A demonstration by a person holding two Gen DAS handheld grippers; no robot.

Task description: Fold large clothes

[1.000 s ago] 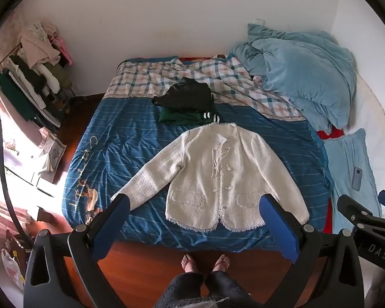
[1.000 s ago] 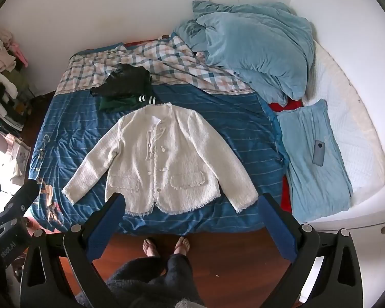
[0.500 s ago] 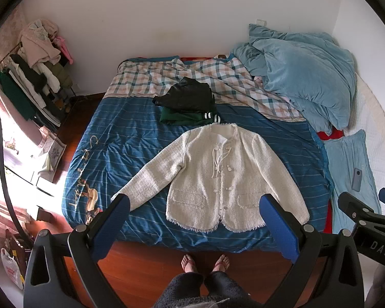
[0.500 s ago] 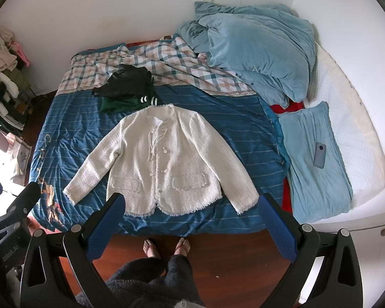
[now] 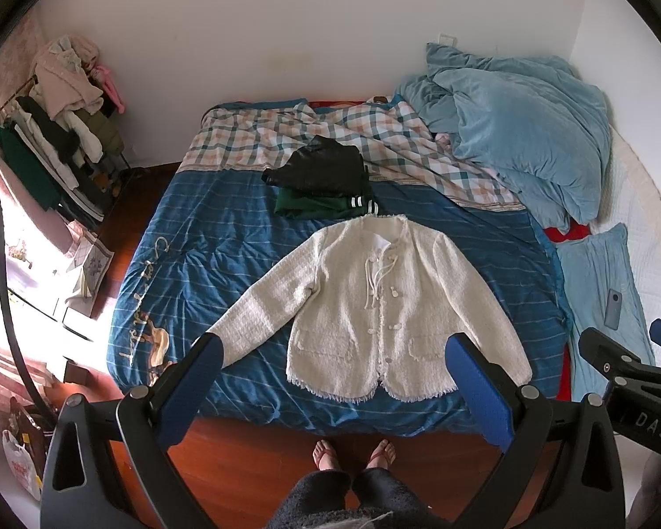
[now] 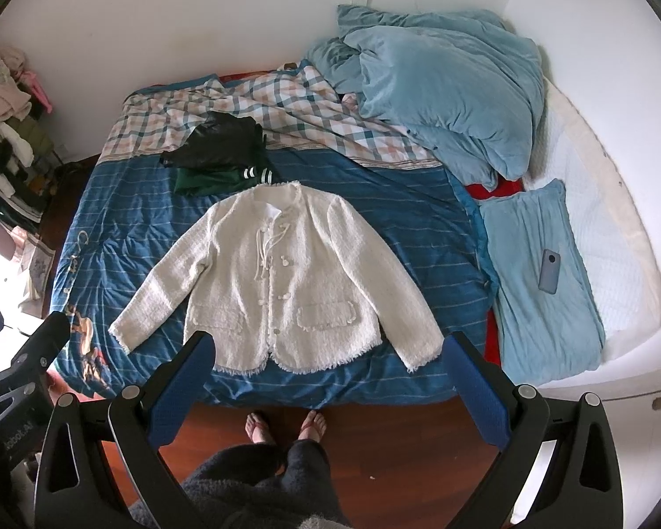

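A cream tweed jacket (image 5: 374, 304) lies flat and face up on the blue striped bedspread (image 5: 207, 247), sleeves spread, hem toward the bed's near edge; it also shows in the right wrist view (image 6: 282, 277). My left gripper (image 5: 335, 370) is open and empty, held high above the near edge of the bed. My right gripper (image 6: 330, 366) is open and empty too, at about the same height, to the right of the left one. Neither touches the jacket.
A folded black and green garment pile (image 5: 321, 180) sits just beyond the jacket's collar. A plaid sheet (image 5: 260, 132), a light blue duvet (image 5: 520, 132), a blue pillow with a phone (image 6: 549, 271) lie at the back and right. A clothes rack (image 5: 53, 132) stands left. The person's feet (image 5: 352, 452) are on wooden floor.
Both grippers have drifted slightly, so the bed sits a little higher in view. The jacket has not moved and both grippers stay open.
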